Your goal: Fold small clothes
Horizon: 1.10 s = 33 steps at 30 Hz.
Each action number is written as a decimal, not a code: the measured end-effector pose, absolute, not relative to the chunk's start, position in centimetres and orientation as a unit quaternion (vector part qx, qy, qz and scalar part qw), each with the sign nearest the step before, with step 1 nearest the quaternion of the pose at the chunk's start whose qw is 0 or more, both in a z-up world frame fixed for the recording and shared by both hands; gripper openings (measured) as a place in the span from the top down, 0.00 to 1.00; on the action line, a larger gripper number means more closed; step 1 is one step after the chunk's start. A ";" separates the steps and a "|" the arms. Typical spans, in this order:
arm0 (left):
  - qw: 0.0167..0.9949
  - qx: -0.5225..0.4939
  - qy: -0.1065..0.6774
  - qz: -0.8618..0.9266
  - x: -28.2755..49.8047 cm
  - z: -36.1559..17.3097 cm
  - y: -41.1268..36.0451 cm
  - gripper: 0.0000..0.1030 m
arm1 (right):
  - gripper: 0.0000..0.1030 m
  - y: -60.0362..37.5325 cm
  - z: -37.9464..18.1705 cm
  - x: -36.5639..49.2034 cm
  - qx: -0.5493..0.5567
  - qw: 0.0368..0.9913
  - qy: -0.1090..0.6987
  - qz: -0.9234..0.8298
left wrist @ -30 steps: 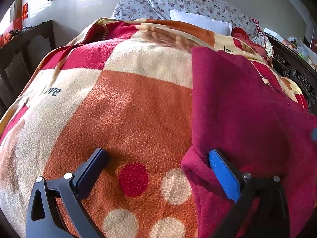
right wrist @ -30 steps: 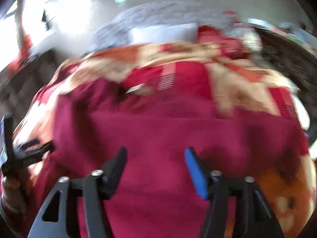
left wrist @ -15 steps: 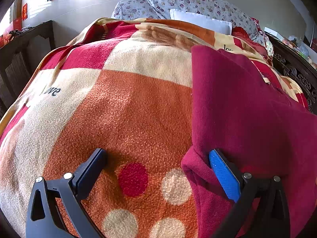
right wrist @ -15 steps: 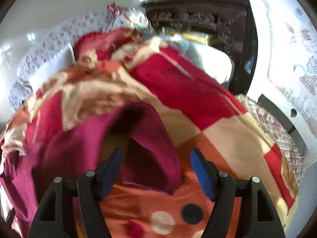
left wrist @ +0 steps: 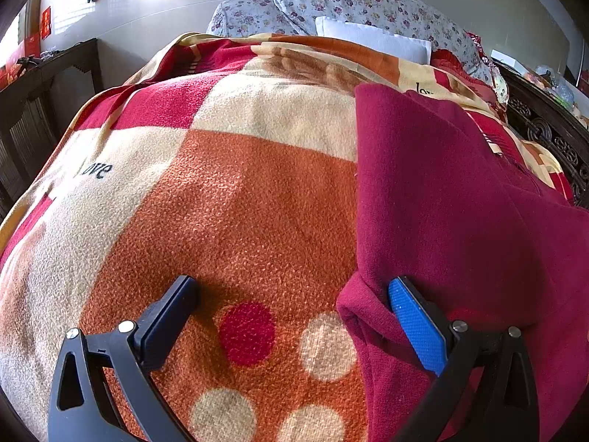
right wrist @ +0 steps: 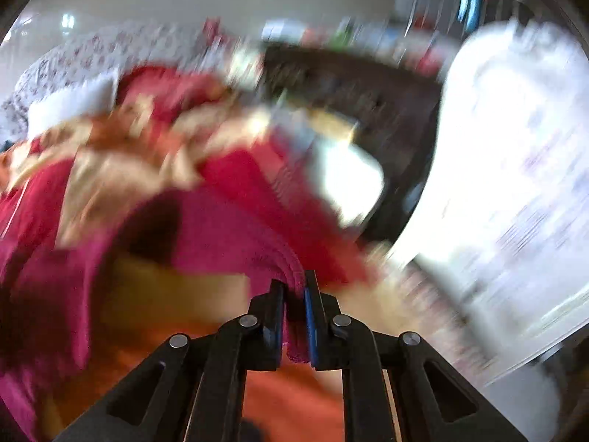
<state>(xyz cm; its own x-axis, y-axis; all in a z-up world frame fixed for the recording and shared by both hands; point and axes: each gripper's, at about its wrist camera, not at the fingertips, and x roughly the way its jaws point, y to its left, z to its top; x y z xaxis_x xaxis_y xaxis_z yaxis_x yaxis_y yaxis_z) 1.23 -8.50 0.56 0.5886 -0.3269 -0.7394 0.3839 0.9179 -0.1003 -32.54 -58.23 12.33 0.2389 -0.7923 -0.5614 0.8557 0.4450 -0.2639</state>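
The right hand-held gripper [right wrist: 294,294] differs most from half a second ago. Then its jaws stood wide apart around a raised fold of the maroon garment [right wrist: 228,232]; now they are closed together on that fold, with a strip of the maroon cloth pinched between the blue pads and hanging out below them. The right wrist view has also swung and gone blurred: the dark carved furniture [right wrist: 353,88] and a bright white surface fill its right side, where a second ago the picture faced the garment spread across the bed.

The left wrist view matches the earlier frames. The left hand-held gripper [left wrist: 291,294] is open, its jaws wide apart. The black finger rests on the orange part of the blanket [left wrist: 239,202], and the blue finger is tucked into the near edge of the garment, where the cloth bunches around it, but nothing is clamped.

The garment lies on the blanket-covered bed, on the right side of the left wrist view. Its long axis runs from the near edge away toward the floral pillows [left wrist: 368,3] at the head of the bed, and its left edge forms a straight line along that direction. Its far corner points toward the pillows. In the right wrist view the gripped fold arches up from the blanket, leaving a dark hollow beneath it.
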 end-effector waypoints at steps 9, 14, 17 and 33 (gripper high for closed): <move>0.891 -0.037 0.391 -0.227 1.2 1.7 -6.1 0.00 | 0.90 -39.4 23.4 -26.5 -0.207 0.880 0.153 -0.400; 0.895 -0.065 0.375 -0.234 1.0 2.5 -5.0 0.00 | 0.89 -27.9 18.4 -18.8 -0.260 0.921 0.185 -0.225; 0.897 -0.080 0.364 -0.236 0.9 3.0 -4.4 0.00 | 0.79 -23.6 12.5 -13.9 -0.240 0.928 0.248 -0.140; 0.871 -0.073 0.340 -0.347 -2.6 4.8 -7.6 0.00 | 0.11 -30.9 8.5 -21.8 0.130 0.941 0.284 -0.130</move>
